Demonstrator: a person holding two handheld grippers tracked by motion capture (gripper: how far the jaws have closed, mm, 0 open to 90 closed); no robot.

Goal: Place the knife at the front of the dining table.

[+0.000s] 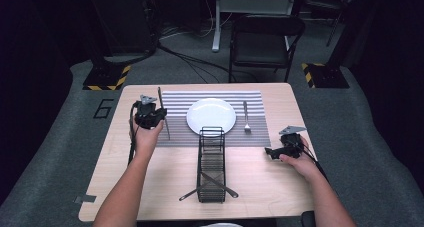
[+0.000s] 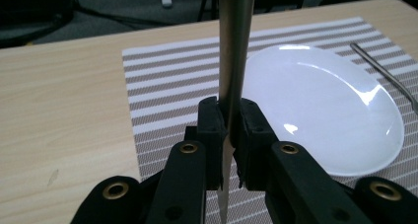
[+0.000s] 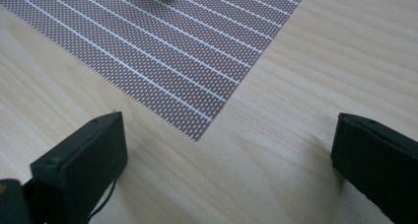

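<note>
High view: left gripper (image 1: 156, 113) sits at approx 9 o'clock of the white plate (image 1: 211, 116), over the left part of the striped placemat (image 1: 175, 101), pinching a knife (image 1: 163, 112) that runs from about 12 to 6 o'clock through its jaws, one end pointing to the far edge of the bench (image 1: 125, 157), the other toward the person. Fork (image 1: 246, 117) lies on the mat at 3 o'clock of the plate, just beside it, not touching. Black wire caddy (image 1: 211, 164) stands at 6 o'clock of the plate, its far end at the plate's near rim; two utensils (image 1: 210, 186) lie crossed at its near end, handles sticking out both sides. Right gripper (image 1: 272, 152) is at approx 4 o'clock of the plate, off the mat, on or just above bare wood, pointing toward the caddy. Left gripper view: jaws pressed together on the knife (image 2: 235, 51), which rises betw. the pads and out the top of frame; its lower end shows below the pads. Plate (image 2: 320, 100) is at 2 o'clock of the jaws, fork handle (image 2: 384, 73) beyond it at far right, mat (image 2: 172, 81) under all. Right gripper view: jaws spread wide w/ nothing betw. them, bare bench (image 3: 276, 150) below; the mat corner (image 3: 197, 105) reaches in from 11 o'clock.
</note>
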